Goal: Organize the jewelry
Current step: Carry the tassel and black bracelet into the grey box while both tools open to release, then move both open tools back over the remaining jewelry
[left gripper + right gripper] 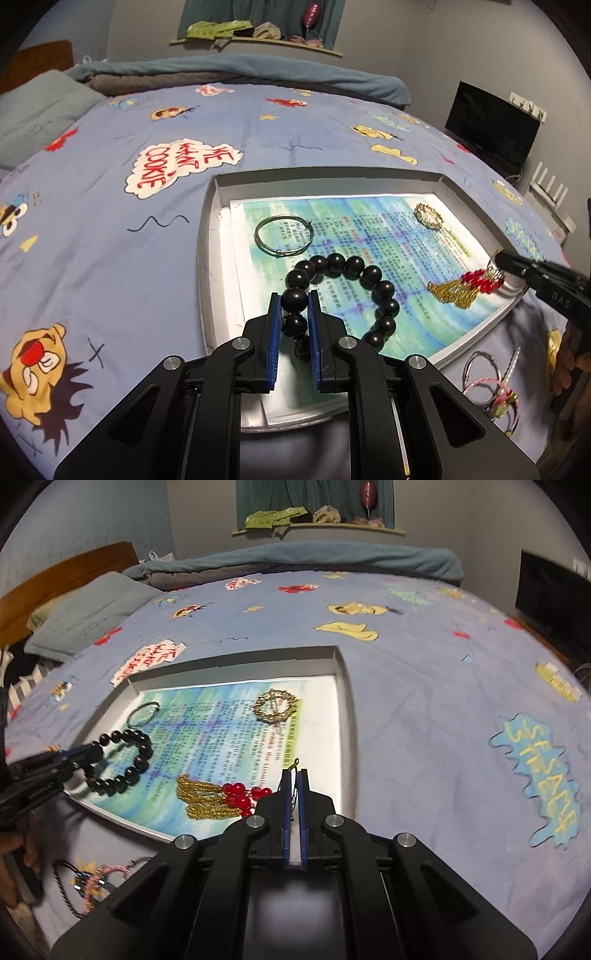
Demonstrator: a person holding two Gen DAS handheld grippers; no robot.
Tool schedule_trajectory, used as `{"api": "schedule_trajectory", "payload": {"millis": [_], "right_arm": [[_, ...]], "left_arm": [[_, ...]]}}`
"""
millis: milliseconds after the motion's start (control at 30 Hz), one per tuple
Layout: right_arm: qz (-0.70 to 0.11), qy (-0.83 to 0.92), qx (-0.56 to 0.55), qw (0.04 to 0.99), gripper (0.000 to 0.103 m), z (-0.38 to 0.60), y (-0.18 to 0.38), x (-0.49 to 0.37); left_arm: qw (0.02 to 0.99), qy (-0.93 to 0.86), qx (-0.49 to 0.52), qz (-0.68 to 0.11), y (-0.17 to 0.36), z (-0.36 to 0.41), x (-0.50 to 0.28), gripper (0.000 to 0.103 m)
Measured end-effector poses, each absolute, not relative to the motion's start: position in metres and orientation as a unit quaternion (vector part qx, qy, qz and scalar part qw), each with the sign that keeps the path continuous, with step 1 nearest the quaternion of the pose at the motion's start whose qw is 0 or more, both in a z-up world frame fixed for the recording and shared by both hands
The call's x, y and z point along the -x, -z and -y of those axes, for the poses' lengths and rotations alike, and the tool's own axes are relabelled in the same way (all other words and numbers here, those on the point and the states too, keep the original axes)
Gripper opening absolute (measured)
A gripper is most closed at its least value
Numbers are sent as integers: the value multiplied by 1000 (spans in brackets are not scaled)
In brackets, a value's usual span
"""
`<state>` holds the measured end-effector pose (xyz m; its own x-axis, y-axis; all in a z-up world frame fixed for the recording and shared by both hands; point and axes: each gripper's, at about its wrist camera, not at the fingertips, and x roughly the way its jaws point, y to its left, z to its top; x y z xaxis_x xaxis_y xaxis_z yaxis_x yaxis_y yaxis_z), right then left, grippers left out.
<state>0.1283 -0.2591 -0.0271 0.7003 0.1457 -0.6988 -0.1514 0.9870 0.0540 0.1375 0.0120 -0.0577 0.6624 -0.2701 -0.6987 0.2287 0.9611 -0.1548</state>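
A shallow grey tray (208,221) lined with printed paper lies on the bed. My left gripper (294,301) is shut on a black bead bracelet (354,266) whose loop rests in the tray; it also shows in the right wrist view (142,751). My right gripper (294,775) is shut on the thin hook of a red bead and gold tassel earring (221,795), which lies at the tray's near edge (465,286). A thin silver bangle (284,238) and a gold wreath brooch (275,706) lie in the tray.
Several braided cord bracelets (491,387) lie on the blue cartoon bedsheet (110,240) beside the tray. A pillow (92,609) and folded blanket sit at the bed's far end. A dark monitor (491,129) stands to the right.
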Motion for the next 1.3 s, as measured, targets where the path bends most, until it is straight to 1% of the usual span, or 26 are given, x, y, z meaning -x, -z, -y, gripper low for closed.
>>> {"api": "schedule_trajectory", "payload": {"millis": [100,267,333,400,533,600,633,667,733,800,833,867,900,967,1033,1067,1100,1133,1200,1267,1300], "right_arm": [[-370,-74,24,926,3,257,28,-124],[-370,-71,27,926,3,256,27,-125],[-371,-74,24,925,6,256,27,-125],[-371,-76,24,925,14,254,26,-124],[-366,-78,28,927,24,251,23,-120],[-361,-80,29,929,36,250,21,-118],[-359,-80,28,929,38,250,20,-117],[-357,-80,28,930,41,250,18,-116],[-352,-80,24,932,46,251,15,-115],[-347,-78,18,934,56,253,12,-112],[-342,-76,15,936,58,255,9,-110],[-340,-74,13,937,64,256,8,-109],[-337,-72,9,939,72,258,6,-108],[-328,-71,-1,942,79,263,1,-103],[-324,-69,-5,944,83,265,-3,-100],[-322,-69,-7,944,88,267,-5,-99],[-320,-71,-11,945,94,268,-7,-97],[-317,-73,-14,945,97,269,-9,-95],[-312,-76,-19,947,97,271,-13,-90],[-312,-76,-20,947,97,272,-16,-87],[-311,-75,-21,947,97,273,-18,-85]], "left_arm": [[913,134,11,-384,59,-9,-135,15],[916,130,-4,-380,60,-6,-134,15],[916,131,-3,-379,60,-6,-134,15],[916,135,0,-377,59,-7,-133,17],[918,139,-4,-372,58,-6,-130,21],[919,140,-7,-368,56,-5,-128,25],[921,141,-9,-364,55,-4,-126,32],[922,139,-10,-360,53,-4,-125,43],[926,135,-12,-351,49,-3,-122,54],[929,135,-5,-346,45,-5,-120,57],[929,134,-3,-346,44,-6,-119,59],[929,133,-1,-344,43,-7,-118,63],[930,132,1,-342,42,-7,-117,65],[932,129,2,-338,39,-8,-114,69],[934,130,5,-333,36,-9,-111,73],[936,129,6,-328,35,-10,-109,78],[937,127,7,-325,34,-10,-107,80],[938,125,8,-322,32,-11,-105,81],[940,123,10,-319,31,-12,-101,84],[941,113,12,-319,27,-14,-98,90],[941,111,16,-318,26,-15,-97,91]]}}
